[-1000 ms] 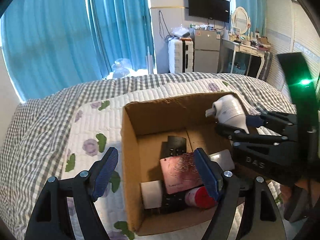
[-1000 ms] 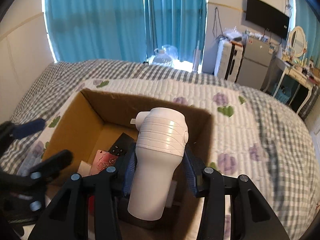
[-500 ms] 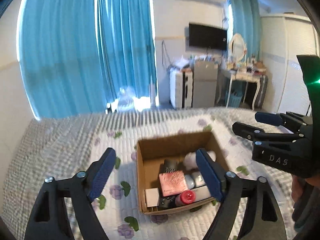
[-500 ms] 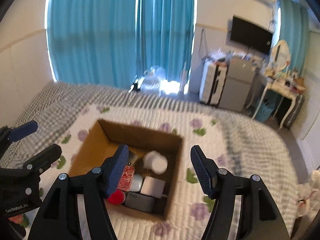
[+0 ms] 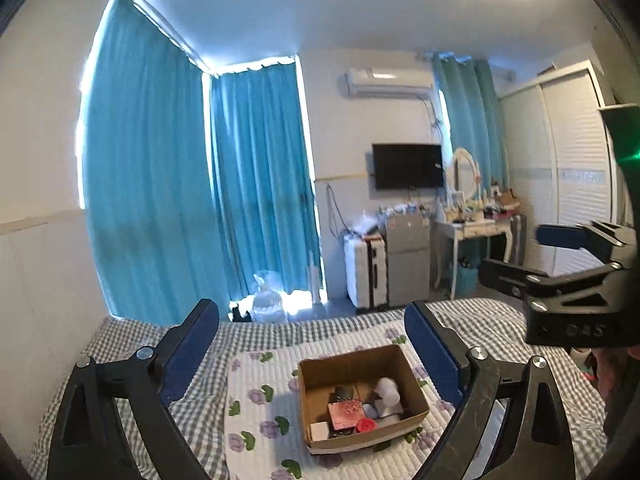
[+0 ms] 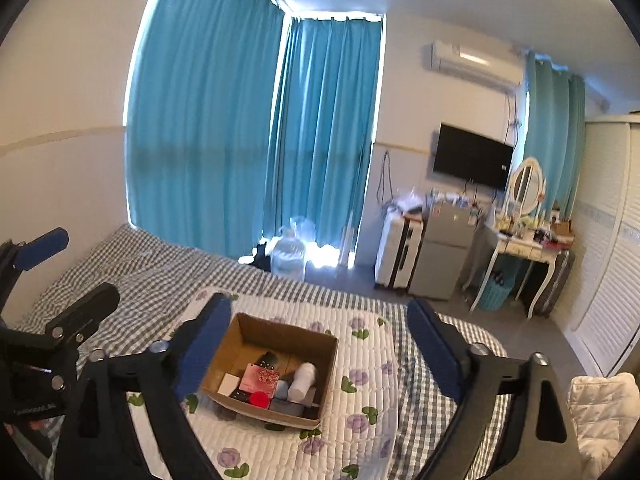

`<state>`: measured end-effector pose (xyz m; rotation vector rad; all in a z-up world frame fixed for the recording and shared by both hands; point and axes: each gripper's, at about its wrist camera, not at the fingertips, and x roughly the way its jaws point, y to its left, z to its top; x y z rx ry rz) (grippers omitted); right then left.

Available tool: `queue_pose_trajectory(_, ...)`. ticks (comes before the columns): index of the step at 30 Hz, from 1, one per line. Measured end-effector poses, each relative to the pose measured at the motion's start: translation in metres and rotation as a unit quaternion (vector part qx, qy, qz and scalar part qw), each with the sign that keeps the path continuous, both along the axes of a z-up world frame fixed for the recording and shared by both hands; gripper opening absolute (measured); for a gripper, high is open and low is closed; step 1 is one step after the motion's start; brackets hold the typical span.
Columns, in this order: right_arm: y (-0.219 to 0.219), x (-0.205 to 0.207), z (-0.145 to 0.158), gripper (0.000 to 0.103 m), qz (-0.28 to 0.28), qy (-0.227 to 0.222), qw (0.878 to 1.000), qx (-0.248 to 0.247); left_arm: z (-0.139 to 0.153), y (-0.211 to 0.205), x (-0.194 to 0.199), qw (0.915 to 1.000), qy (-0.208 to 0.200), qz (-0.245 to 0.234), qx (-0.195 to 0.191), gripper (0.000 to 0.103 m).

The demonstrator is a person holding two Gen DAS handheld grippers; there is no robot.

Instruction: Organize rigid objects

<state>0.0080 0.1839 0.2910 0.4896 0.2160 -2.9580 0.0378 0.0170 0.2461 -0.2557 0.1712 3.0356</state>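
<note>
A brown cardboard box (image 5: 416,392) (image 6: 326,364) sits on a flowered quilt on the bed, far below both grippers. Inside lie a white bottle (image 5: 388,394) (image 6: 302,380), a pink card (image 5: 346,408) (image 6: 260,378), a red round cap (image 5: 366,425) (image 6: 259,400), a black remote (image 6: 269,359) and a white block (image 5: 319,430) (image 6: 228,383). My left gripper (image 5: 312,348) is open and empty, high above the box. My right gripper (image 6: 320,344) is open and empty too. Each gripper shows at the edge of the other's view, the right one (image 5: 560,264) and the left one (image 6: 60,280).
The bed has a grey checked cover (image 6: 152,272) under the white flowered quilt (image 6: 360,400). Beyond it are blue curtains (image 5: 160,200), a water jug (image 6: 290,256), a suitcase (image 5: 366,272), a small fridge (image 5: 408,260), a dressing table (image 6: 520,248) and a wall TV (image 5: 408,166).
The right gripper let go of the white bottle, which now lies in the box. Both grippers have pulled up and back, far from the box.
</note>
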Motion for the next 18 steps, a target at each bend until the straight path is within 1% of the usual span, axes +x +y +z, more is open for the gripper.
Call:
queue_pose_trajectory(2,-0.003,0.013,0.001,0.103,-0.007,0.013,1.000,-0.002,-0.006,-0.005,0.006,0.9999,0.011,0.011,0.007,0.099)
queue_pose_trajectory(4,-0.003,0.024,-0.003,0.103,-0.013,0.029,0.999,-0.006,-0.016,-0.009,0.008,0.9994,0.019,0.026,0.012,0.100)
queue_pose_trajectory(7,-0.002,0.032,-0.021,0.103,-0.010,0.039,0.999,-0.018,-0.034,-0.017,0.007,0.9987,0.022,0.039,0.025,0.100)
queue_pose_trajectory(11,0.003,0.029,-0.065,0.103,0.008,0.046,0.998,-0.037,-0.071,-0.024,-0.006,0.9981,0.010,0.050,0.035,0.101)
queue_pose_trajectory(13,0.007,0.021,-0.096,0.103,0.006,0.049,0.997,-0.055,-0.095,-0.026,-0.016,0.9985,-0.002,0.047,0.030,0.101)
queue_pose_trajectory(14,0.009,0.015,-0.107,0.103,0.004,0.046,0.997,-0.060,-0.105,-0.026,-0.020,0.9986,-0.006,0.047,0.024,0.101)
queue_pose_trajectory(16,0.010,0.003,-0.141,0.103,-0.004,0.034,0.997,-0.070,-0.130,-0.026,-0.031,0.9984,-0.017,0.051,0.017,0.101)
queue_pose_trajectory(18,0.012,-0.005,-0.169,0.103,-0.012,0.026,0.997,-0.075,-0.148,-0.029,-0.035,0.9978,-0.032,0.049,0.030,0.101)
